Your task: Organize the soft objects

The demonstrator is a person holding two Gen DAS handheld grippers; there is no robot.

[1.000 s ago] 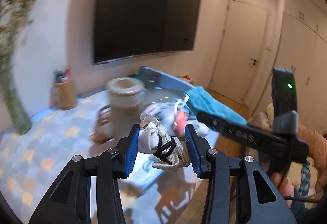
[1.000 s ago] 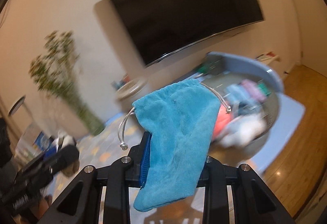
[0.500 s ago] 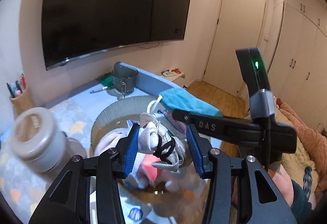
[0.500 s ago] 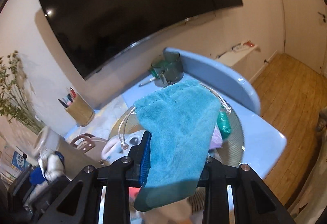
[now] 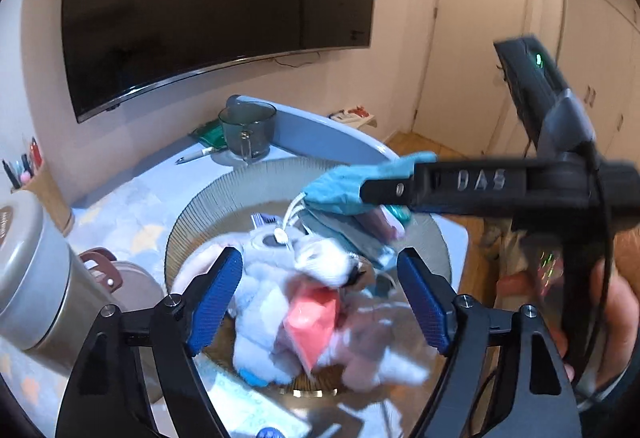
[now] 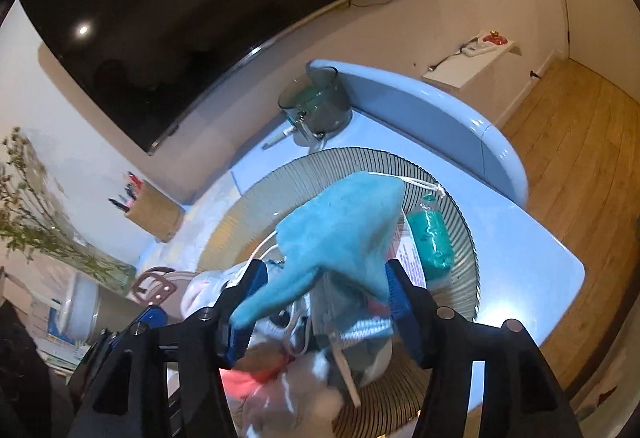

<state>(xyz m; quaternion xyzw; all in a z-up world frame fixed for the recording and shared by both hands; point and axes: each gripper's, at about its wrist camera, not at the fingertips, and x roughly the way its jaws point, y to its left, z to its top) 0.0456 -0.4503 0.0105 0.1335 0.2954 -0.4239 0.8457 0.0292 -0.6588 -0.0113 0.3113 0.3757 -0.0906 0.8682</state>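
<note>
Over the ribbed bowl (image 6: 460, 214) on the blue table (image 6: 532, 270), the teal pouch (image 6: 344, 234) sags between the right gripper (image 6: 322, 288), whose jaws are opening. It may snag on a pad, or slide past the rim at three o'clock. The left gripper (image 5: 320, 302), jaws opening with nothing clamped, hangs above the soft toys (image 5: 280, 302); a careless pull-back could drag one out.

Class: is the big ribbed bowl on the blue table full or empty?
Full. The ribbed bowl holds a heap of soft items: white plush, a pink piece, a teal pouch.
</note>
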